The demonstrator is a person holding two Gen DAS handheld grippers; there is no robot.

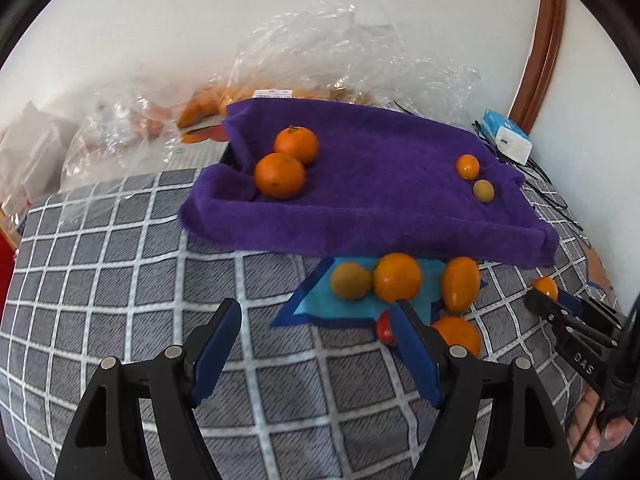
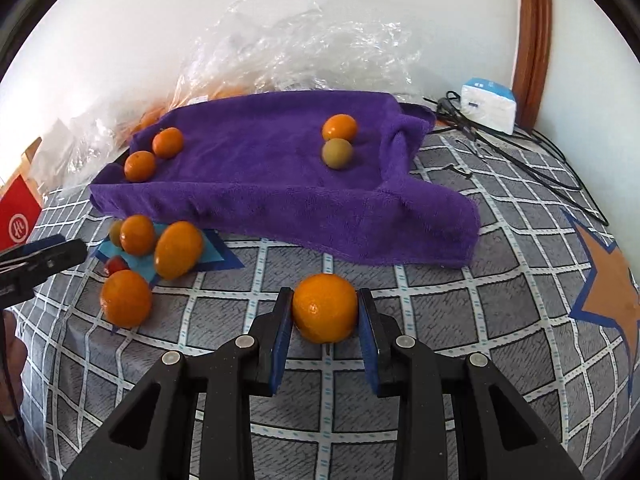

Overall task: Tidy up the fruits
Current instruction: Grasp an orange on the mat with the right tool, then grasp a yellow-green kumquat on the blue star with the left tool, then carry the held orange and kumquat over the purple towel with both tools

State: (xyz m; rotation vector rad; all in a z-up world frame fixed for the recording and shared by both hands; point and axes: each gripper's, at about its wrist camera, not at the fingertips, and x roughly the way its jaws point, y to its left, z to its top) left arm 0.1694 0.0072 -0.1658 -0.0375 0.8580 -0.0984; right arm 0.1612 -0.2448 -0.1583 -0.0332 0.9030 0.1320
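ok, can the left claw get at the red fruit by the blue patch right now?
Probably yes: the left claw is open and empty, and the red fruit lies just beside its right finger, with only an orange close behind.

Checked surface (image 2: 460, 312) lies free at three o'clock; a loose fruit cluster (image 2: 160, 252) and purple towel (image 2: 260, 184) crowd ten to twelve.

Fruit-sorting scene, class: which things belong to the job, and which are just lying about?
Belonging:
- orange, held in the right hand-held gripper
- loose fruits
- purple towel, with fruits on it
- left hand-held gripper, open

Lying about:
- plastic bags
- white box
- cables
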